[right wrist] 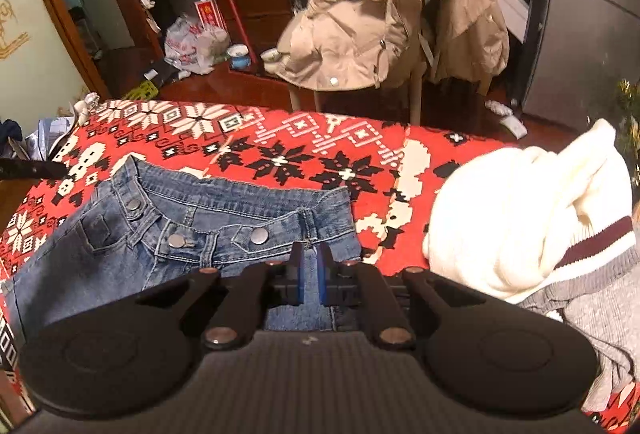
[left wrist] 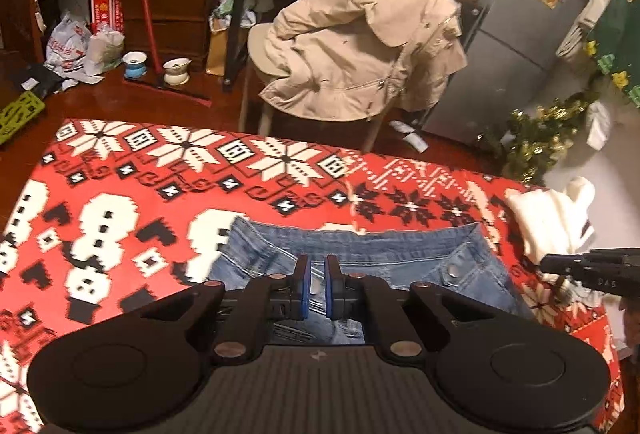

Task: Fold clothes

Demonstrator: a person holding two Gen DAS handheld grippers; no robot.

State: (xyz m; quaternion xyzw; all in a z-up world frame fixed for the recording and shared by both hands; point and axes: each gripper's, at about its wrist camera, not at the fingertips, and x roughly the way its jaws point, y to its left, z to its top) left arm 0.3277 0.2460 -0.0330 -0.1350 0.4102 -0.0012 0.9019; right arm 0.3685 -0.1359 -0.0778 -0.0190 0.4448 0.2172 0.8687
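A pair of blue jeans (left wrist: 360, 250) lies on the red patterned table cover (left wrist: 160, 194), waistband away from me; it also shows in the right wrist view (right wrist: 180, 234). My left gripper (left wrist: 317, 270) sits over the left part of the waistband, jaws nearly closed with denim between the blue pads. My right gripper (right wrist: 309, 258) sits over the right end of the waistband, jaws narrow with denim between them. The right gripper's tip shows in the left wrist view (left wrist: 580, 266).
A cream sweater with a maroon stripe (right wrist: 520, 218) and a grey knit (right wrist: 600, 314) lie right of the jeans. A chair with a beige coat (left wrist: 360, 42) stands beyond the table's far edge. A fridge (left wrist: 520, 14) and floor clutter lie behind.
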